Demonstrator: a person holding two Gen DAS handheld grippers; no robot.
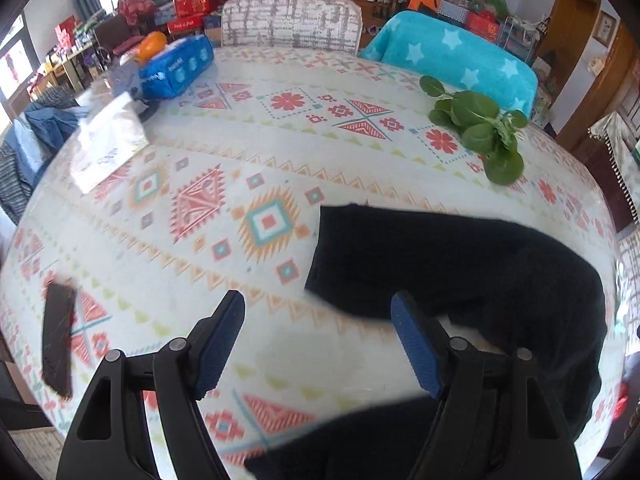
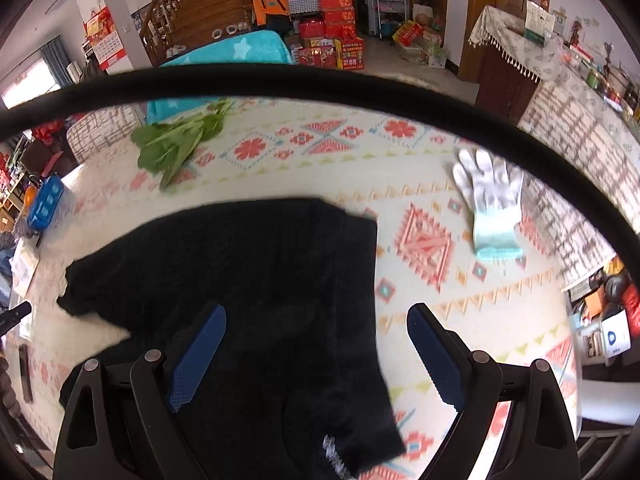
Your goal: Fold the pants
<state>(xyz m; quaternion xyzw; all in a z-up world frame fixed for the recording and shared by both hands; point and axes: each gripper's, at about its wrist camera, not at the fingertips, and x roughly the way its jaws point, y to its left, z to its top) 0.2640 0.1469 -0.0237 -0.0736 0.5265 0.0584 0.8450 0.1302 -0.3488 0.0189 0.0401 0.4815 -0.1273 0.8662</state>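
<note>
Black pants (image 1: 460, 264) lie on the patterned tablecloth (image 1: 248, 184), one leg stretched flat to the far left, another part lying near the front edge. My left gripper (image 1: 318, 312) is open and empty, hovering over the cloth just left of the pants' leg end. In the right wrist view the pants (image 2: 248, 280) lie spread below my right gripper (image 2: 316, 324), which is open and empty above their right edge. A grey-white label (image 2: 334, 454) shows near the bottom.
Green leafy vegetables (image 1: 484, 132) lie at the far right of the table. A white glove (image 2: 490, 204) lies right of the pants. A blue tissue pack (image 1: 178, 68), a plastic bag (image 1: 108, 140) and a dark flat remote-like object (image 1: 59, 336) lie on the left. Chairs stand behind the table.
</note>
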